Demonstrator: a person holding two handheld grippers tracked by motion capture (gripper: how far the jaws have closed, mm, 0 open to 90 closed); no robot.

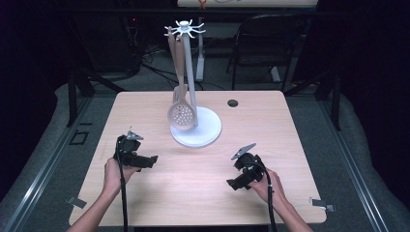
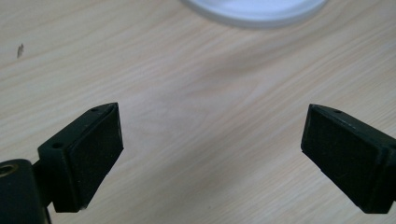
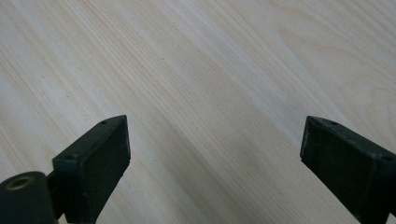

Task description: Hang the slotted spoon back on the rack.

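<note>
Two grippers rest low over the near half of the tabletop (image 1: 145,104), both with jaws spread wide and nothing between them. The work in hand looks like taking the spoon (image 1: 182,115) off the stand (image 1: 196,126), which sits a little behind the tabletop's middle, toward the far edge. That slotted spoon hangs from one of the hooks at the stand's top, its perforated bowl down low, just above or against the round white base; I cannot tell whether it touches.

The main risk, as I judge it, is the stand itself. It is tall on a narrow post, so a gripper that pulls the spoon sideways rather than lifting it clear of its hook could tip the stand or drag it across the wood. A grip on the bowl would be poor, since it is curved; the handle is the safer place. A second handle seems to hang beside the first, and a careless reach could knock that one loose too.

The left gripper (image 1: 145,161) lies near the left edge, pointing right toward the base, whose rim shows at the top of its own view. The right gripper (image 1: 235,183) lies toward the near right corner, pointing left, over bare wood. Both forearms come in from the near edge.
</note>
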